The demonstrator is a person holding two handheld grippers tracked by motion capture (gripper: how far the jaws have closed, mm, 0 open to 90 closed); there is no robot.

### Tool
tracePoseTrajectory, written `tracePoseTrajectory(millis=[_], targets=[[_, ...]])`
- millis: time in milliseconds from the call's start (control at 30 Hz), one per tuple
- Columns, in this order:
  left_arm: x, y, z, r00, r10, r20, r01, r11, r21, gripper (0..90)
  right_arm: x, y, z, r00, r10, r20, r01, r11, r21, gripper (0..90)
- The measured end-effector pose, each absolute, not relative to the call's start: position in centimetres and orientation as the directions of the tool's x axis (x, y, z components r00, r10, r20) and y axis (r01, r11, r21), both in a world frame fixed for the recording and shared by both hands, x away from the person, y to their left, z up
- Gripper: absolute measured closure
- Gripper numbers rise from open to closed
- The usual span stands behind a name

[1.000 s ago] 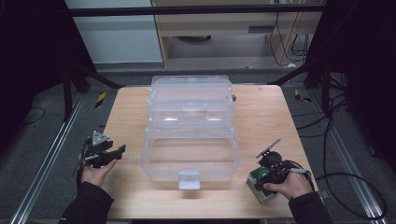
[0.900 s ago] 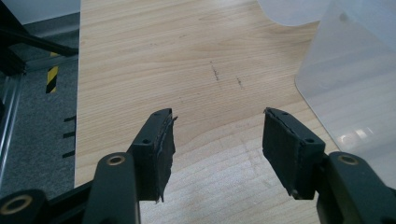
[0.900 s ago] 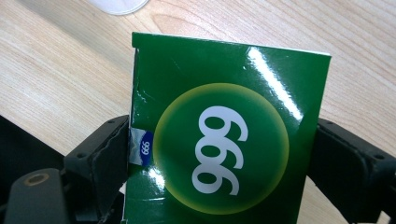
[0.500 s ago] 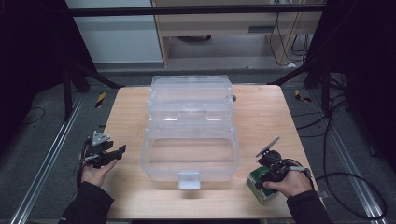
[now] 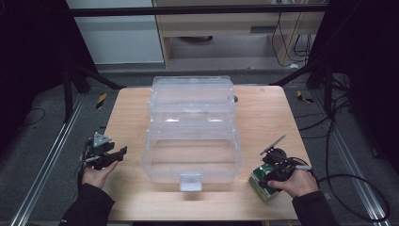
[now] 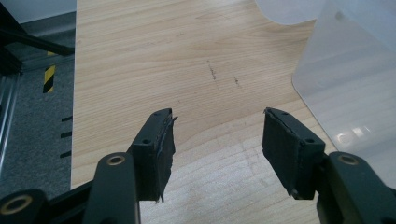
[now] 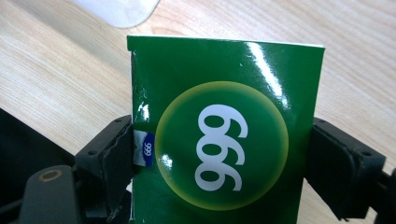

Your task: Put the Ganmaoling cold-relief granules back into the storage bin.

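In the lower right of the high view, the right gripper (image 5: 269,176) has its jaws closed on a small glossy green cardboard box (image 5: 260,182) printed with white "999" in a yellow-ringed circle; in the right gripper view the box (image 7: 224,130) sits squarely between the two black pads, one pressing each side face, with its long axis running up the frame, away from the hand. The box sits low over the light wooden table (image 5: 263,113), just right of the large clear plastic storage bin (image 5: 190,160), whose lid (image 5: 192,96) stands open toward the top of the frame. What matters for the coming move is that the bin's open cavity lies to the left of the held box and slightly toward the frame's upper part, with the bin's right wall between them, so the box would likely have to rise over that rim before going in. The right hand is clearly the nearer one. The left gripper (image 5: 115,155) rests at the lower left, jaws spread wide and empty (image 6: 217,140), beside the bin's left wall.
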State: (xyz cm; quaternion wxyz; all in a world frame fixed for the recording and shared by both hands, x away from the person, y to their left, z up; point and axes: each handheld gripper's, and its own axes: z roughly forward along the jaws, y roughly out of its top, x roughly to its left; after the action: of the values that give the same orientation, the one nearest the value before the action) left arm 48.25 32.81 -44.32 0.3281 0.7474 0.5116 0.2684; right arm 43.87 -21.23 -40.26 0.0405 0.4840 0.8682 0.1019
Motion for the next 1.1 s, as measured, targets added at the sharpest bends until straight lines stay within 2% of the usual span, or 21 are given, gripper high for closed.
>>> tracePoseTrajectory(millis=[1100], targets=[[48.3,32.6,-44.4,0.337,0.940,0.060,0.595,-0.262,0.759,42.5,45.5,-22.0,-34.6,-0.545,0.837,-0.037,0.771,0.519,0.369,17.4]])
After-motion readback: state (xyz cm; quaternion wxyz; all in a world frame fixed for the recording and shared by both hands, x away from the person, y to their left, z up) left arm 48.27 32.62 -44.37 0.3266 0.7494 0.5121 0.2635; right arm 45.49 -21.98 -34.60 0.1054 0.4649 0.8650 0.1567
